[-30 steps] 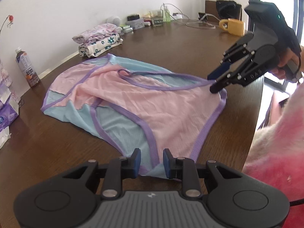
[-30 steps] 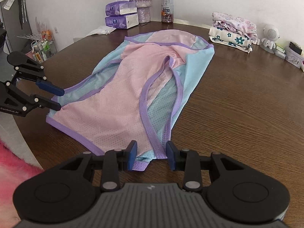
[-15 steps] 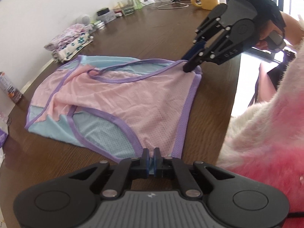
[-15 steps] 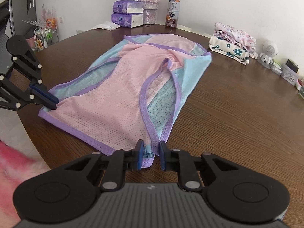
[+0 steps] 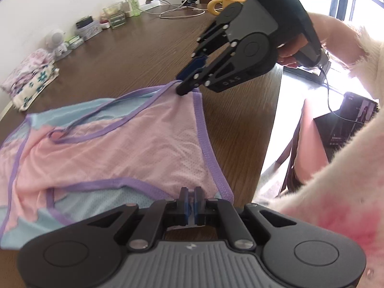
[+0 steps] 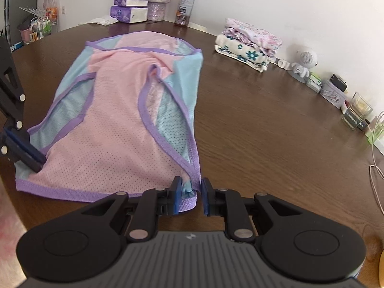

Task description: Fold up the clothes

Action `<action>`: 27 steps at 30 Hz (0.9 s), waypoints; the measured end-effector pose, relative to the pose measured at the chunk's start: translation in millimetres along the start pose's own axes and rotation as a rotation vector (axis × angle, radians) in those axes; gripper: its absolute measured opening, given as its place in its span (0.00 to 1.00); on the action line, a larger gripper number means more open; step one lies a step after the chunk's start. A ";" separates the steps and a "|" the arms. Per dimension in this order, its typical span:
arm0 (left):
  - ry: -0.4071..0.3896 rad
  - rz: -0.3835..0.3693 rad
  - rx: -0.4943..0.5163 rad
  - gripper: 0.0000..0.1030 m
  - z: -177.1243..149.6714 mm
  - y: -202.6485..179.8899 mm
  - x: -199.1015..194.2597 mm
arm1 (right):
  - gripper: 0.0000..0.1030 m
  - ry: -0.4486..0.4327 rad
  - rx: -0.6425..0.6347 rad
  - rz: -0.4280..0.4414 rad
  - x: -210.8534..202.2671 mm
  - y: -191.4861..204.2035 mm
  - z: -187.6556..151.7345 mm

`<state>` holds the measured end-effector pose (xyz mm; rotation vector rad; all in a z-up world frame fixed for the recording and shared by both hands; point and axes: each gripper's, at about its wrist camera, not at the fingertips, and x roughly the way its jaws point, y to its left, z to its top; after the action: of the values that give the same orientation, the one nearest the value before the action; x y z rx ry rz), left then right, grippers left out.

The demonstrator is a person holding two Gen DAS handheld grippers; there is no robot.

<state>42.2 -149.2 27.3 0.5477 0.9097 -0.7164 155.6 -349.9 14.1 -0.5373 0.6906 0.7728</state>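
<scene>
A pink and light-blue mesh garment [image 5: 120, 148] with purple trim lies spread on the brown wooden table [image 5: 144, 55]. My left gripper [image 5: 191, 201] is shut on the near hem corner by the table's edge. In the same view my right gripper [image 5: 182, 88] pinches the other hem corner and holds it slightly raised. The right wrist view shows the garment [image 6: 115, 124] stretching away, with purple hem bunched between the narrowed fingers of my right gripper [image 6: 190, 195]. My left gripper [image 6: 36, 165] grips the fabric at the left edge of that view.
A folded stack of floral clothes [image 6: 249, 45] sits near the wall, beside a small white figure [image 6: 303, 62] and jars [image 6: 357, 112]. A bottle [image 6: 184, 4] and tissue packs [image 6: 130, 7] stand at the far end. A yellow mug [image 5: 223, 2] and a fluffy sleeve [image 5: 336, 192] are on the right.
Both grippers were open around the hem corners one second ago and have since shut on them. The right gripper has lifted its corner and come closer to the left one.
</scene>
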 end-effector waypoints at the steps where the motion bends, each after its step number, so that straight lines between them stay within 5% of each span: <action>1: 0.003 0.002 0.004 0.01 10.8 -3.4 6.5 | 0.16 0.002 0.001 0.004 2.3 -9.3 -1.0; 10: -0.003 -0.004 -0.005 0.02 89.6 -19.8 59.4 | 0.16 0.038 -0.037 0.001 31.5 -85.2 2.0; 15: -0.030 -0.025 -0.023 0.08 104.8 -20.1 66.0 | 0.17 0.021 0.028 0.022 28.5 -103.6 0.2; 19: -0.076 -0.036 -0.081 0.35 87.4 -3.0 43.8 | 0.21 -0.073 0.042 0.051 -10.1 -77.2 -2.9; 24: -0.088 0.018 -0.217 0.36 41.5 35.9 13.3 | 0.28 -0.096 -0.019 0.124 -29.1 -16.7 -0.9; 27: -0.077 0.113 -0.266 0.36 10.2 63.9 -0.8 | 0.28 -0.072 0.011 0.129 -21.4 5.5 0.8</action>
<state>95.2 -114.7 41.3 0.3306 0.8778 -0.5009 140.4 -355.5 29.1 -0.4556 0.6671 0.9042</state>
